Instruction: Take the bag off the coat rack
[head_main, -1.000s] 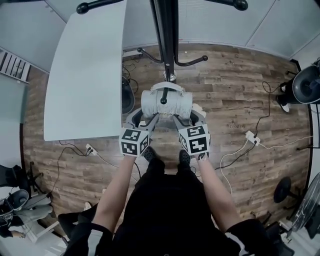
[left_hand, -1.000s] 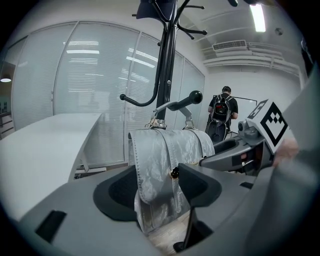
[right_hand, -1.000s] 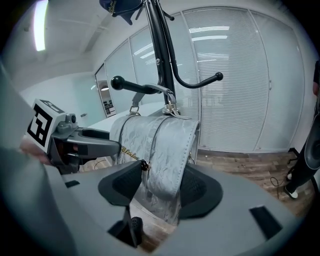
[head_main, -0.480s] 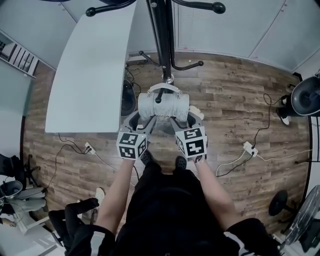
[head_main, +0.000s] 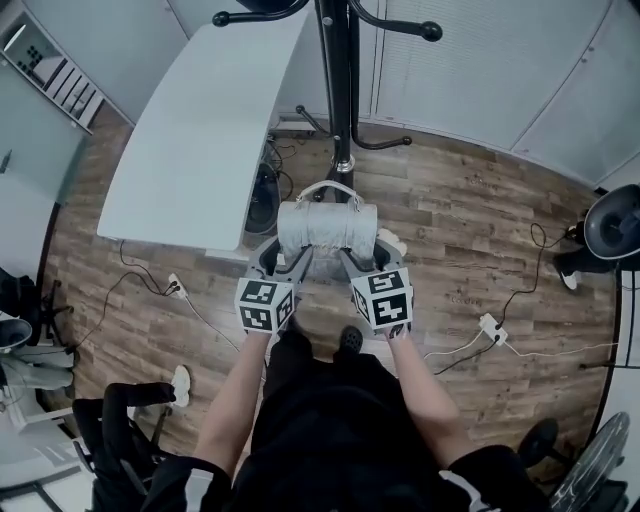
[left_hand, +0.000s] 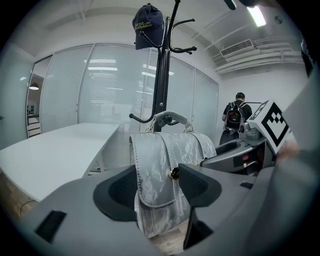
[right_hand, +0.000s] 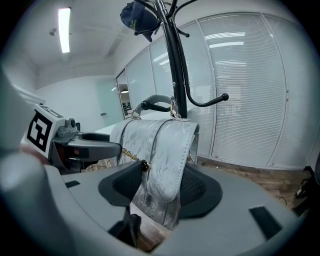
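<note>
Both grippers are clamped on the bag: your left gripper (left_hand: 157, 186) presses its pads on one end of the silver-grey bag (left_hand: 167, 160), close to the small clasp on the flap, and your right gripper (right_hand: 159, 189) pinches the other end the same way, so each pair of jaws stands wide around the bag's thickness. From your head view you hold the bag level between the two grippers, in front of your body and above the wooden floor (head_main: 470, 230), just on your side of the coat rack (head_main: 340, 80). Its handle (head_main: 328, 188) arches up toward the black pole, and in the gripper views it sits over the tip of a low hook (left_hand: 141, 119); you cannot tell whether they touch. A dark cap (left_hand: 147, 25) hangs at the top of the rack, a white table (head_main: 200, 140) stands to your left, and a person with a backpack (left_hand: 235, 117) stands far back in the room
</note>
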